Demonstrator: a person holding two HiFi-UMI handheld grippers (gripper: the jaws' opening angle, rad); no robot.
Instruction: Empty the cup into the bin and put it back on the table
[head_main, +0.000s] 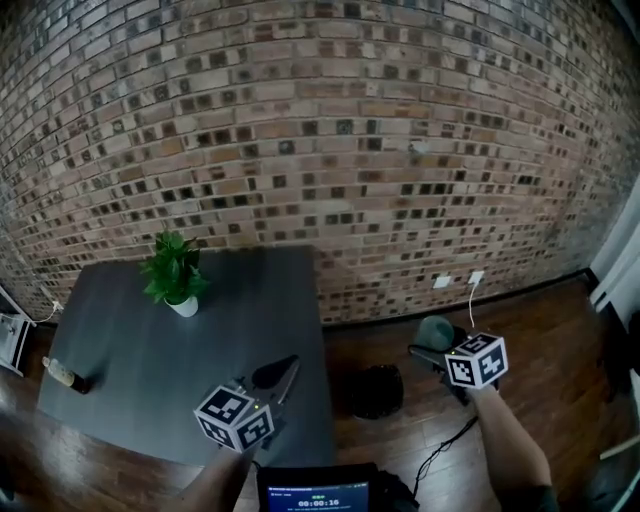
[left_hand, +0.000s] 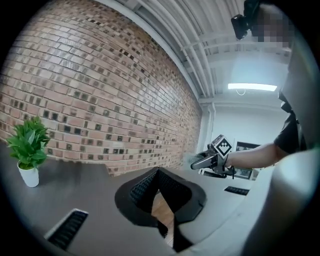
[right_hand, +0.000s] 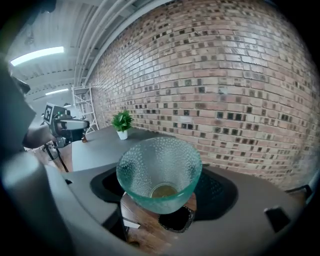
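Right gripper (right_hand: 160, 191) has its jaws set wide and clamped on the cup (right_hand: 159, 165), one pad on each side of the lower wall. The cup is a teal, dimpled glass vessel. Its open mouth faces back toward the gripper camera, and a yellowish patch shows at its base; whether that is contents or the base itself cannot be determined. The cup is clear of the table (head_main: 130, 350), held over the wooden floor (right_hand: 142, 227) to the table's right. The black bin (right_hand: 175, 220) stands on the floor just below and beside the cup in the right gripper view; in the head view the bin lies between the table edge and the cup. Left gripper (left_hand: 159, 173) has its jaws closed tip to tip with nothing between them, and it hovers over the near right part of the table. A potted plant (head_main: 174, 272) stands upright near the table's far edge, well apart from both grippers.
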